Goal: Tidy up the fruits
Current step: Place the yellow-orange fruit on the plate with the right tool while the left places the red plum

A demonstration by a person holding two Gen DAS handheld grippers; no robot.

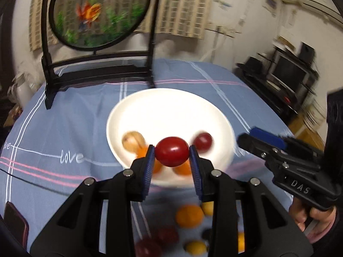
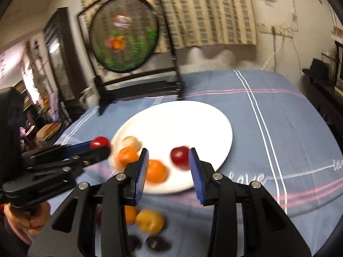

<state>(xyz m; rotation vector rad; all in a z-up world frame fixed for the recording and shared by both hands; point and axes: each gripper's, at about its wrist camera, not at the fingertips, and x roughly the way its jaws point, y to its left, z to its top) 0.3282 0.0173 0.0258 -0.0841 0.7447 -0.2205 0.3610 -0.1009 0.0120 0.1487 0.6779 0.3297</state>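
Note:
My left gripper is shut on a red cherry tomato and holds it above the near rim of a white plate. The plate holds a tan fruit, a dark red fruit and orange fruits. My right gripper is open and empty over the near part of the plate, beside a dark red fruit. In the right wrist view the left gripper shows at the left with the tomato. The right gripper shows at the right in the left wrist view.
Several loose fruits lie on the blue checked tablecloth in front of the plate: orange, yellow, dark red. A round fish picture on a black stand rises behind the plate. A dark phone lies at the near left edge.

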